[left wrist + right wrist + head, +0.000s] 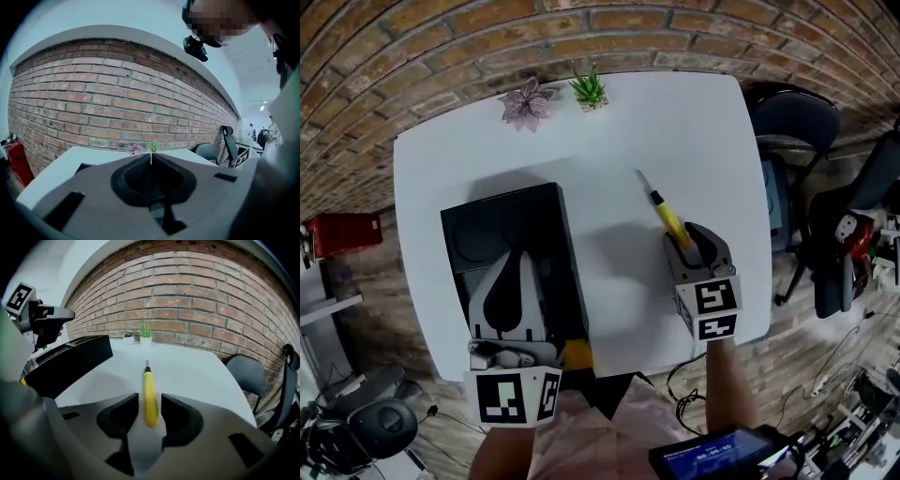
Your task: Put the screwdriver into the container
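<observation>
Right gripper (686, 242) is down at bench level. Its jaws are spread either side of the yellow-handled screwdriver (667, 217), with a thin gap showing on both sides in the right gripper view (150, 401), so no pinch yet. The screwdriver (149, 390) lies flat on the white bench (675, 122), tip pointing away toward the brick wall. The jaws straddle the butt end of the handle, probably so the shaft leads once it's lifted. The black rectangular container (487, 234) sits well left of the tool, open side up. Left gripper (518, 258) hangs over the container's near end, jaws pressed together on nothing (151, 157). It looks parked, or ready to steady the box. Next: close on the handle, lift, carry left.
</observation>
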The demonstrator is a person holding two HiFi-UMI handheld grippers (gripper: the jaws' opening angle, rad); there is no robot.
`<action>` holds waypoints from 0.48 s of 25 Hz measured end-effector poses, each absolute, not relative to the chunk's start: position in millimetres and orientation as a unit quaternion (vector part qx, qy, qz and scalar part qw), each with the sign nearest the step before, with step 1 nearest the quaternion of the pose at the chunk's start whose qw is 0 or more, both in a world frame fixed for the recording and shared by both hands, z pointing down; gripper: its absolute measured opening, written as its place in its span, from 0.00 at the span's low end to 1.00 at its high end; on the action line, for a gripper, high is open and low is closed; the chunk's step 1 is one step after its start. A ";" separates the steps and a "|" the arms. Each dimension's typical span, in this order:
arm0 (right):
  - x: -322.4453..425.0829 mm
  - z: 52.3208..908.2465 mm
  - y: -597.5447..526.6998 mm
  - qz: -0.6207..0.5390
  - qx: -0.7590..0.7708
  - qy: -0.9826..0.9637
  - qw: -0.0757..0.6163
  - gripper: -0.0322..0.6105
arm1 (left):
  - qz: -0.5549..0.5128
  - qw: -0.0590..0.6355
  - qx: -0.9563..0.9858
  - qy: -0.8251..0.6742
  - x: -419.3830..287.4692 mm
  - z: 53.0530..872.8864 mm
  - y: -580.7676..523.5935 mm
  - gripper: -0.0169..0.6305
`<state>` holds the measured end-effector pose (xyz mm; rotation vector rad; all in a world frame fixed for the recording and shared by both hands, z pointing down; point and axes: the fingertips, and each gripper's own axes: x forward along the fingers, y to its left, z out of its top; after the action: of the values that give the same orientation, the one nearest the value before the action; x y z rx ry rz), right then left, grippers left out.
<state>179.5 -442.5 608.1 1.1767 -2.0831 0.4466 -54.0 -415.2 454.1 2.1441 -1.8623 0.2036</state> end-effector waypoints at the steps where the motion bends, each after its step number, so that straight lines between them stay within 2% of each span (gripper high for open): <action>1: 178.8 608.4 -441.5 0.172 0.450 -0.804 0.348 0.29 | 0.071 0.147 0.745 -0.647 -53.6 453.4 -414.6 0.05; 5: 176.1 610.8 -437.1 0.182 0.444 -0.803 0.353 0.18 | 0.062 0.140 0.746 -0.648 -52.1 444.9 -411.6 0.05; 12: 174.7 573.4 -434.7 0.179 0.464 -0.809 0.312 0.17 | 0.040 0.115 0.746 -0.655 -50.5 416.3 -392.0 0.05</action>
<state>174.7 -434.7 573.4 1.2252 -2.1349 0.4710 -50.5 -392.0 416.3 2.1851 -1.9189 0.1185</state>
